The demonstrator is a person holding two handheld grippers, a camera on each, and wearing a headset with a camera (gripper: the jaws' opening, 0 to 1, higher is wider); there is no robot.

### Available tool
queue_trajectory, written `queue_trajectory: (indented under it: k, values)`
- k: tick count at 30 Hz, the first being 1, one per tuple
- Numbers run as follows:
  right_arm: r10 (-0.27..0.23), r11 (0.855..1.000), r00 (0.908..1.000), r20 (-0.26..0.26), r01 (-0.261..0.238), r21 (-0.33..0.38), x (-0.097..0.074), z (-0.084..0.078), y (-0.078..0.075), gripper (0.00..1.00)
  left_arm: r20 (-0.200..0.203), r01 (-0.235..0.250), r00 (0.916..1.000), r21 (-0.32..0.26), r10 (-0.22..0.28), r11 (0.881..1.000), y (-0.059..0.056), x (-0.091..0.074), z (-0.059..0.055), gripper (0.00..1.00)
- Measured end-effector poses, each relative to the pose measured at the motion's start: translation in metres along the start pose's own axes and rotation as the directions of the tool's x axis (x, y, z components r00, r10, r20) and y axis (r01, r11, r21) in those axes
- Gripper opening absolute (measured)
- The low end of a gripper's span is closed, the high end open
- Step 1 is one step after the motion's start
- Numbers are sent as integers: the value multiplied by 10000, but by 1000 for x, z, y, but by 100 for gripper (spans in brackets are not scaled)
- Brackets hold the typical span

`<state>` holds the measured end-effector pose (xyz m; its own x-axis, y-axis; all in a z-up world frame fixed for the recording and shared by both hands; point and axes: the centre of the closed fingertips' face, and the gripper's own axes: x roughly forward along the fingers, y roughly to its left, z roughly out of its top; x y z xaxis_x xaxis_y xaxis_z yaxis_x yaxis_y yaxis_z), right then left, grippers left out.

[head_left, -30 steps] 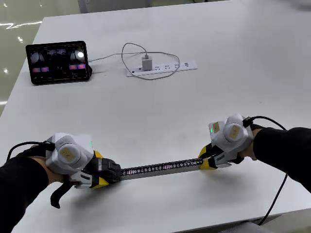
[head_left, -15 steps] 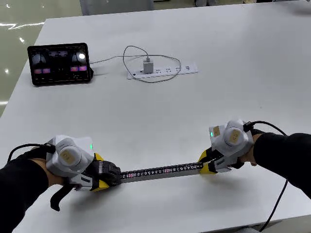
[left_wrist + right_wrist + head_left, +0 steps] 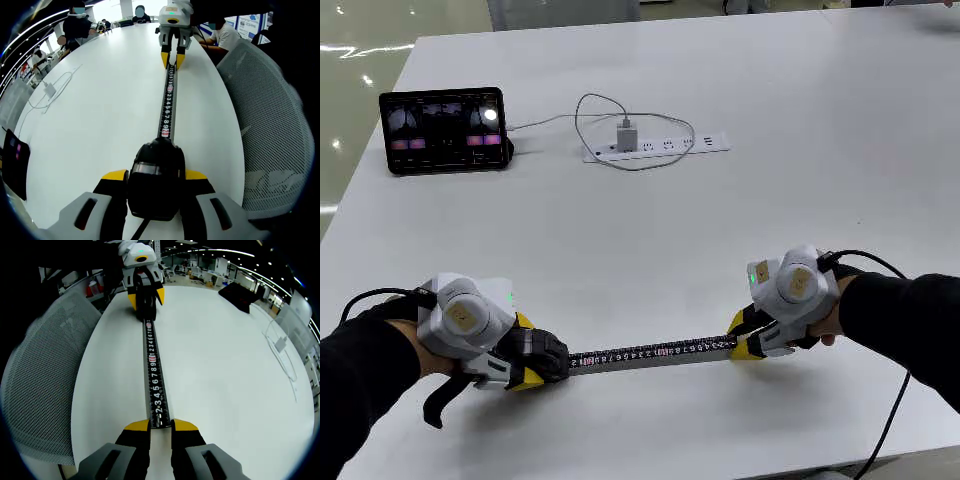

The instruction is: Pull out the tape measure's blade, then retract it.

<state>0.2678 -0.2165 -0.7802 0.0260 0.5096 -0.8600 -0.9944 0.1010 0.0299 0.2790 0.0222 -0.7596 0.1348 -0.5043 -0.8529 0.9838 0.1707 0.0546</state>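
Tape measure: we find the tape measure (image 3: 542,357) near the front left of the white table (image 3: 740,200), its black case (image 3: 156,180) held in the left gripper (image 3: 156,175).
Blade: the blade (image 3: 154,375) runs low along the table, numbers up, from the case across to the right gripper (image 3: 160,426).
Left gripper jaws: we see them clamped on both sides of the case.
Right gripper jaws: narrow, pinching the blade's tip.
Progress: we judge the pull-out done or close to done; feeding the blade back into the case is left.
Surroundings: a tablet (image 3: 444,128) and a power strip (image 3: 655,145) with a plugged charger (image 3: 626,133) lie at the far side, well apart from our work.
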Motion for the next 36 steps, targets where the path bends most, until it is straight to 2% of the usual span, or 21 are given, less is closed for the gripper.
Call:
queue_trajectory:
  k: [14, 20, 28, 36]
  values:
    - [112, 9984, 9987, -489, -138, -546, 0, -1, 1, 13, -252, -40, 9997, 150, 44, 9999, 0, 0, 0, 35]
    - [119, 9967, 9983, -578, -165, -795, -1, 2, 0, 17, -327, -39, 9995, 183, 45, 9998, 1, -4, 2, 35]
    - [156, 9970, 9983, -561, -198, -745, -6, 6, 0, 24, -658, -170, 9977, -119, 162, 9998, 6, -11, -4, 43]
    - [153, 9975, 9981, -595, -194, -685, -10, 5, 1, 27, -434, -89, 9990, -378, 72, 9992, 4, -17, 1, 50]
